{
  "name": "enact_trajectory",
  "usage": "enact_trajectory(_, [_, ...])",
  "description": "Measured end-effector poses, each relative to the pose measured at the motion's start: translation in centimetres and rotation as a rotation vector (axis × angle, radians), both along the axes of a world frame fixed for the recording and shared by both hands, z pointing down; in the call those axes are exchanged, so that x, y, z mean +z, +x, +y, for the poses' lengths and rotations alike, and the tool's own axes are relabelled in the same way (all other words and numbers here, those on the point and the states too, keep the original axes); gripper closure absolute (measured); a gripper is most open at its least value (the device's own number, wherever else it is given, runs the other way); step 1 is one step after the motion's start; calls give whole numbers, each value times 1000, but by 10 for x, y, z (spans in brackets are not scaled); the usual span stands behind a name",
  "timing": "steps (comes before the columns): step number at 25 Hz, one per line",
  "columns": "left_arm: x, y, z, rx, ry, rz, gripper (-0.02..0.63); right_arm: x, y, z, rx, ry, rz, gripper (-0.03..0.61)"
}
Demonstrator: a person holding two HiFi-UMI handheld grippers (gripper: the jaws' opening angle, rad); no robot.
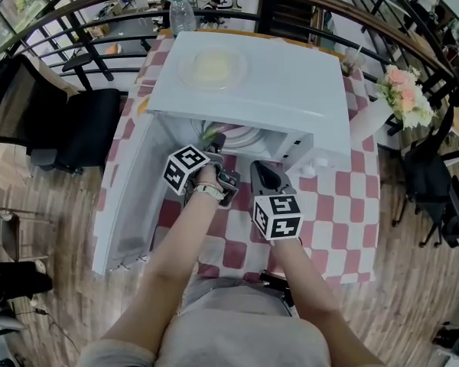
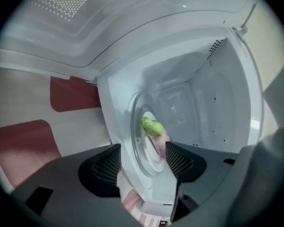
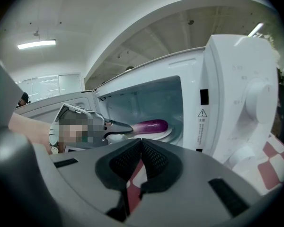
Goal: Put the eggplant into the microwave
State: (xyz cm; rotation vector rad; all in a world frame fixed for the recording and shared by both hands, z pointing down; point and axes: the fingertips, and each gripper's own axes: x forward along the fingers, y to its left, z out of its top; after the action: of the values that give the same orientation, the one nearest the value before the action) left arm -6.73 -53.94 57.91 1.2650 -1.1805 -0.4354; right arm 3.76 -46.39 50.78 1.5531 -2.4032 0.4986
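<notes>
Microwave (image 1: 291, 90) is seen on the bench (image 1: 344, 205), with its door (image 1: 130, 197) swung fully out to the left, so the cavity mouth is unobstructed.

Eggplant (image 3: 151, 125) is found inside the cavity, lying on the round turntable (image 2: 142, 155), its green cap toward the opening. The cavity walls are well apart from it on all sides.

Left gripper (image 2: 143, 162) is held at the cavity mouth. Its jaws are spread wide, and nothing is pressed by the pads. The eggplant lies just beyond the tips.

Right gripper (image 3: 142, 157) is held in front of the microwave, near the right edge of the opening. Its jaws are closed together on nothing.

Materials:
- The microwave shell is smooth white, with a patch of small vent holes in the cavity wall.
- The turntable is clear glass.
- The eggplant is glossy purple and elongated.
- The jaw pads are dark and cross-hatched.
- The bench cloth is red-and-white check.
</notes>
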Motion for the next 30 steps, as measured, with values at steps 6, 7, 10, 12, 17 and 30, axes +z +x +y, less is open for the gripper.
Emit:
enact_trajectory(6, [-22, 5, 12, 50, 89, -8, 349, -13, -1, 9, -12, 29, 17, 554])
enact_trajectory(7, [-25, 5, 15, 56, 100, -9, 362, -16, -1, 11, -14, 36, 20, 554])
enact_trajectory(10, [-34, 5, 25, 78, 129, -30, 427, -26, 0, 16, -15, 55, 27, 554])
enact_trajectory(12, [-39, 4, 31, 82, 147, -46, 480, -30, 1, 20, -14, 63, 27, 554])
enact_trajectory(17, [-50, 6, 46, 119, 196, -88, 573, -34, 4, 31, -3, 68, 23, 554])
enact_trajectory(30, [-106, 16, 91, 281, 517, -432, 609, -54, -6, 73, -24, 131, 10, 554])
